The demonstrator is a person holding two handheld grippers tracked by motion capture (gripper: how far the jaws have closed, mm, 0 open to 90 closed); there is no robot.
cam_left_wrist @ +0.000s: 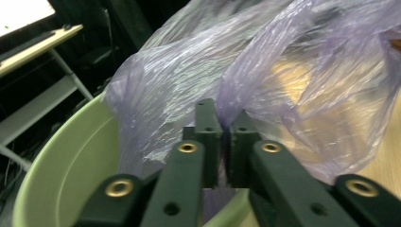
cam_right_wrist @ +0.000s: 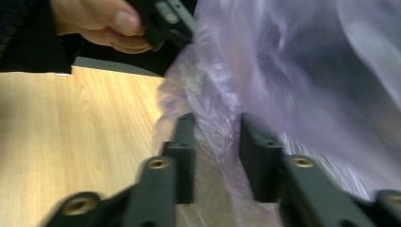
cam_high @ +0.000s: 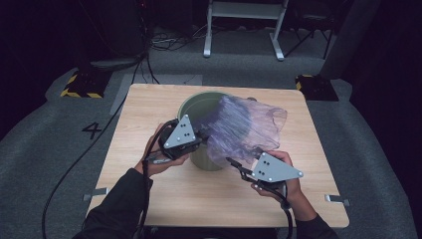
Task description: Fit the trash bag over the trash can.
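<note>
A thin purple plastic bag (cam_high: pixel 244 127) billows over the right side of a pale green bin (cam_high: pixel 193 105) standing mid-table. My left gripper (cam_high: pixel 203 135) is at the bin's near rim; in the left gripper view its jaws (cam_left_wrist: pixel 224 125) are pinched together on a fold of the bag (cam_left_wrist: pixel 189 71), with the bin's rim (cam_left_wrist: pixel 71 161) just below. My right gripper (cam_high: pixel 233 163) is at the bag's lower edge by the bin's right side. Its jaws (cam_right_wrist: pixel 215 127) stand apart with loose bag film (cam_right_wrist: pixel 283 71) hanging between them, not pressed.
The wooden table (cam_high: pixel 149 189) carries just the bin. In the right gripper view the person's other hand (cam_right_wrist: pixel 99 23) and its gripper lie just beyond the bag. Around the table the floor is dark, with cables (cam_high: pixel 74 164) at the left and a white frame (cam_high: pixel 244 30) behind.
</note>
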